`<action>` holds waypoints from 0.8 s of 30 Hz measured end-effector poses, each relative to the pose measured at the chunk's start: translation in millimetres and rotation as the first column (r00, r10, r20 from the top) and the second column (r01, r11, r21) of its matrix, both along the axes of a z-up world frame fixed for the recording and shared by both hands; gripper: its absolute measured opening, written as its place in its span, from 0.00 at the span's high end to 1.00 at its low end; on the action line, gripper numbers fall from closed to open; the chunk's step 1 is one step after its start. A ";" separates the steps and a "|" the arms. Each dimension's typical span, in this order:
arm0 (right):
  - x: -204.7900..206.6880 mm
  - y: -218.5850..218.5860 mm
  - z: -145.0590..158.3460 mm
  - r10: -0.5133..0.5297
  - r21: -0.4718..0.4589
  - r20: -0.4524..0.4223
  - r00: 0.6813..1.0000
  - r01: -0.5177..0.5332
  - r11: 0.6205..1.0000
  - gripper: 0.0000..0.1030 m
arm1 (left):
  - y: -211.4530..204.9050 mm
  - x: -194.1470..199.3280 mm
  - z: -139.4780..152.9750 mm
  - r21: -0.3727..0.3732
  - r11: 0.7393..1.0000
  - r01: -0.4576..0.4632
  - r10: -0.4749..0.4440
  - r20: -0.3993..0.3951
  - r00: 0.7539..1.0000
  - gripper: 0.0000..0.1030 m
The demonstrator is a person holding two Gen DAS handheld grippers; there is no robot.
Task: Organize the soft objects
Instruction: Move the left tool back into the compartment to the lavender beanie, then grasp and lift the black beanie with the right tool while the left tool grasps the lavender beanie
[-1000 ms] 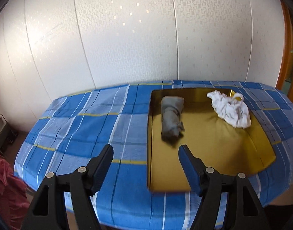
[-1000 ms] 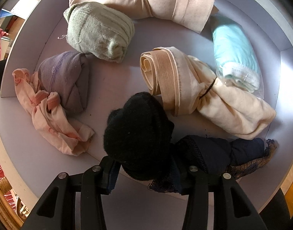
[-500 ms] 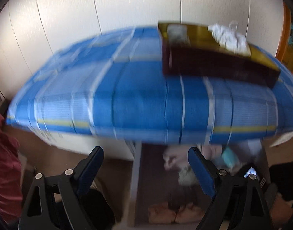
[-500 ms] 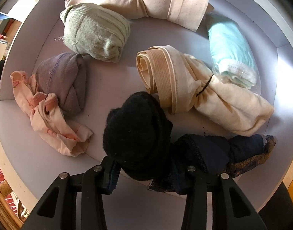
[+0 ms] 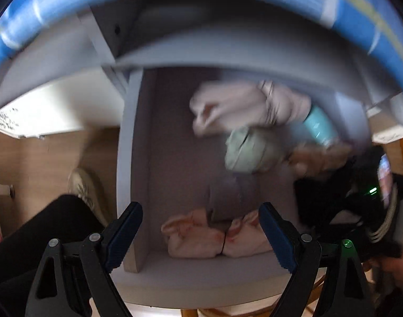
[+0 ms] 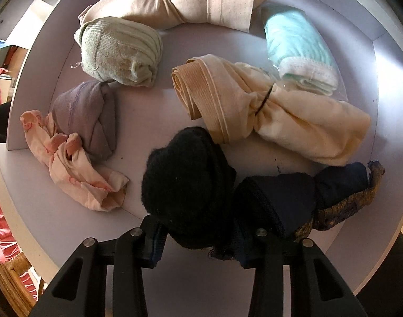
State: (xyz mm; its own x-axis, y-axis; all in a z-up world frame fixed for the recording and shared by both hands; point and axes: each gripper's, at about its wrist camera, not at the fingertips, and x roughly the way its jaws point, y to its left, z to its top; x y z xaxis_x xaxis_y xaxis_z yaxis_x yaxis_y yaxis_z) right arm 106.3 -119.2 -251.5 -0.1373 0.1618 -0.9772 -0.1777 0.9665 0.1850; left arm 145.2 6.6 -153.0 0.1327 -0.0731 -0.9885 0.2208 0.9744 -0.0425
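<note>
right claw [image 6: 201, 237] clenched on a black rolled sock [image 6: 186, 187] at the front edge of a pale lilac shelf [image 6: 146, 113]; both fingers press the roll's lower sides. touching the black roll toward the shelf's right edge: a dark navy bundle [image 6: 283, 203] with a brownish lace trim [image 6: 354, 200]. just behind the black roll, a beige bundle tied with a dark band [image 6: 254, 105]. near the back right corner, a mint green roll in clear wrap [image 6: 296, 50]. along the back edge, a pinkish-beige folded garment [image 6: 180, 0]. in front of it toward the left edge, a grey-green ribbed sock roll [image 6: 119, 50]. at the left edge, a mauve knotted bundle [image 6: 88, 119] touching a crumpled pink cloth [image 6: 72, 166] at the front left.

left claw [image 5: 201, 233] released, fingers wide apart and holding nothing, above the same shelf; this view is blurred by motion. between its fingers lies the pink cloth [image 5: 209, 237]; the grey-green roll [image 5: 246, 150] sits farther back. a blue checked cloth [image 5: 373, 26] hangs over the desk edge overhead.
</note>
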 end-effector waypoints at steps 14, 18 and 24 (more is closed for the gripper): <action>0.0 -2.2 -2.7 -0.015 0.003 -0.007 1.000 0.015 1.000 0.60 | -16.0 3.3 -48.5 -0.080 0.996 -0.040 0.026 -0.170 0.985 0.08; 1.0 -4.0 -1.7 -0.028 0.010 -0.011 1.000 0.028 1.000 0.60 | -31.0 6.2 -61.3 -0.066 0.998 -0.023 0.009 -0.197 0.980 0.06; 1.7 -7.1 -1.4 -0.030 0.012 -0.010 1.000 0.030 0.999 0.60 | -48.5 9.4 -84.6 -0.053 0.999 -0.011 -0.002 -0.239 0.971 0.04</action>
